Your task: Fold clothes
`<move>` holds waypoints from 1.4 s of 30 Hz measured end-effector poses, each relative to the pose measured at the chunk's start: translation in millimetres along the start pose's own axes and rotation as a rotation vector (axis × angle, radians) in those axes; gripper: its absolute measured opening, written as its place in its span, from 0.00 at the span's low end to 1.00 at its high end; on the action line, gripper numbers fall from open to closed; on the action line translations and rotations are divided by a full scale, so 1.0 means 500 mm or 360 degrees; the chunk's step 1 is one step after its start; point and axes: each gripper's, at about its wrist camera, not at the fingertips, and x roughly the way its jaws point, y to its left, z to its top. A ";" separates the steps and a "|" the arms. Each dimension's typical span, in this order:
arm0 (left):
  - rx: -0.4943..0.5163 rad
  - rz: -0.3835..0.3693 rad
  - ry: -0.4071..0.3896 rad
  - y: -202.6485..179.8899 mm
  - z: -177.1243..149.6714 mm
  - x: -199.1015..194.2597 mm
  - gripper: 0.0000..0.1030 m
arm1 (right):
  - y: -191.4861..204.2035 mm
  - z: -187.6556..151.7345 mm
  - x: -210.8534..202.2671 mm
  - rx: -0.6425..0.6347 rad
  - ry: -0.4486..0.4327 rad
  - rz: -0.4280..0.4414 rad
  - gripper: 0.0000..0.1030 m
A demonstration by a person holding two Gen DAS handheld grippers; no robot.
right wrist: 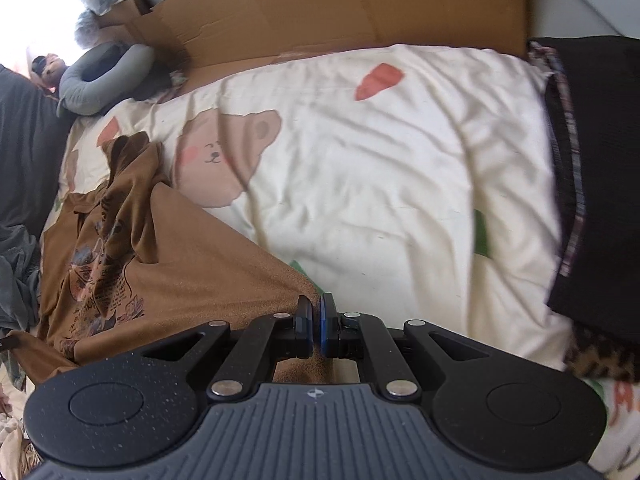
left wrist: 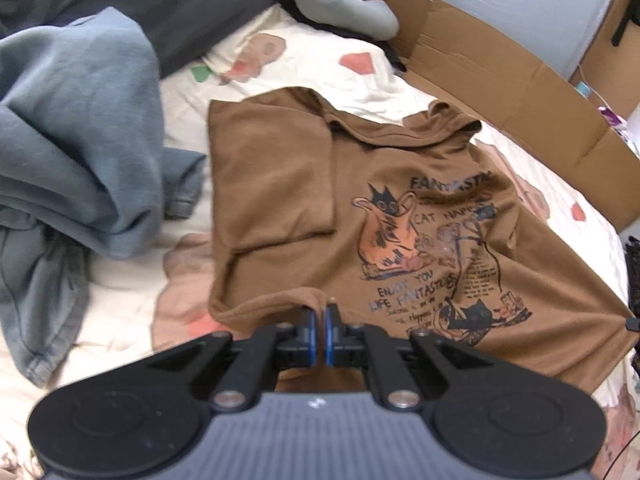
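Note:
A brown T-shirt [left wrist: 400, 184] with a cat print lies on the cream bedsheet [left wrist: 320, 64], one sleeve folded over its front. My left gripper [left wrist: 320, 312] is shut on the shirt's near hem, a ridge of brown cloth pinched between its blue pads. In the right wrist view the same brown T-shirt [right wrist: 192, 256] stretches from the left toward my right gripper [right wrist: 315, 307], which is shut on a corner of its hem. The cloth is pulled taut up to those jaws. The sheet [right wrist: 380, 184] shows a bear print.
A heap of blue-grey denim [left wrist: 76, 140] lies left of the shirt. Flattened cardboard [left wrist: 500, 68] lines the bed's far side, with a grey neck pillow [left wrist: 340, 4] beyond. A folded black garment [right wrist: 600, 180] with a plaid edge sits at the right.

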 end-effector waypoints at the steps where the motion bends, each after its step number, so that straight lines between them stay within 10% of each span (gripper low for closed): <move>1: 0.0008 -0.0018 0.0005 -0.004 -0.001 0.002 0.05 | -0.003 -0.002 -0.007 -0.0001 -0.0002 -0.0014 0.00; 23: 0.0236 -0.0378 0.0127 -0.076 0.008 0.038 0.05 | -0.087 -0.066 -0.179 0.0003 0.0080 -0.0267 0.00; 42: 0.0141 -0.0246 0.0234 -0.002 -0.003 -0.024 0.05 | -0.116 -0.161 -0.192 0.0174 0.0295 -0.0262 0.08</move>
